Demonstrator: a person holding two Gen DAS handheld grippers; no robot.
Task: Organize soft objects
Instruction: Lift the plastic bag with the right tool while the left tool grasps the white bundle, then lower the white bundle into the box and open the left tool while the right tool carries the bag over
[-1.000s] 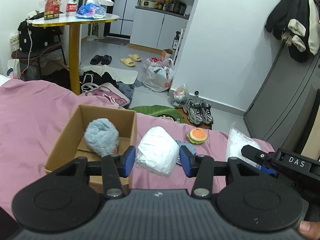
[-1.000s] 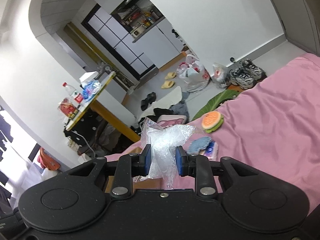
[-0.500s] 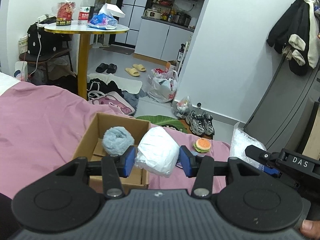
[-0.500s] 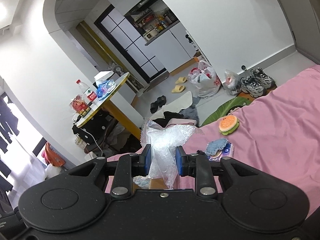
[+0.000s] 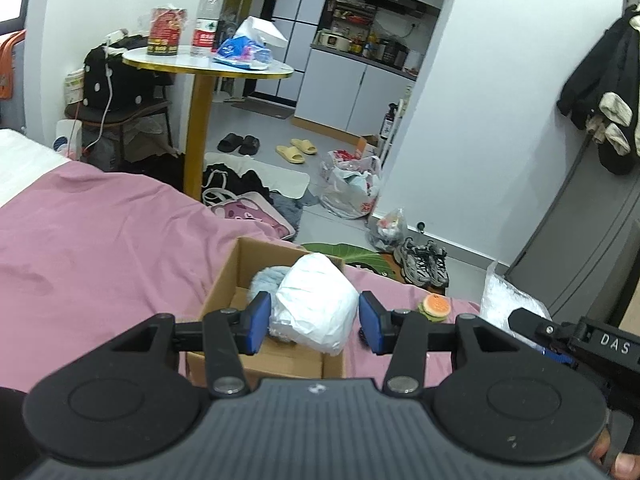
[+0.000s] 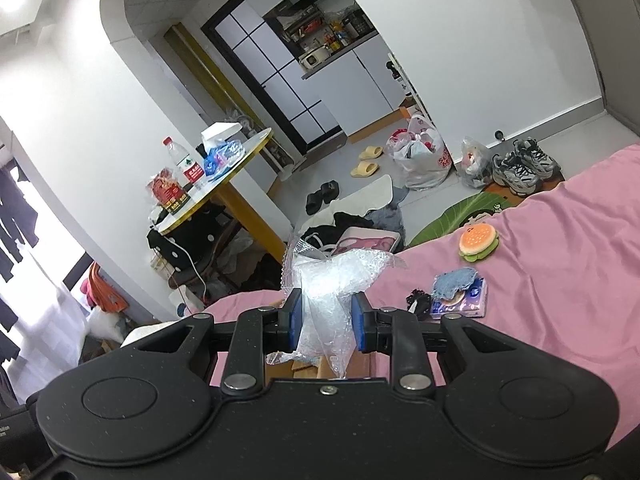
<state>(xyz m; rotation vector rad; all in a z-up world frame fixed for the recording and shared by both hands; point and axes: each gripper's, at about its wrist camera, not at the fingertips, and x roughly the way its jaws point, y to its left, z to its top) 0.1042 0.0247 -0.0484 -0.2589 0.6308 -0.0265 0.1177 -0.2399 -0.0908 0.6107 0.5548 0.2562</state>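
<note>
Left wrist: "DAS" lettering on right gripper (image 5: 532,326).

Both grippers are black, with blue pads (image 5: 259,322) on the jaws (silver screws at pivots).

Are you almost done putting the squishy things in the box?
Partly. A fluffy blue ball already sits in the cardboard box. The left gripper holds a white bundle; the right gripper holds a crinkly clear bag. The burger toy and blue cloth wait on the pink bed.
</note>
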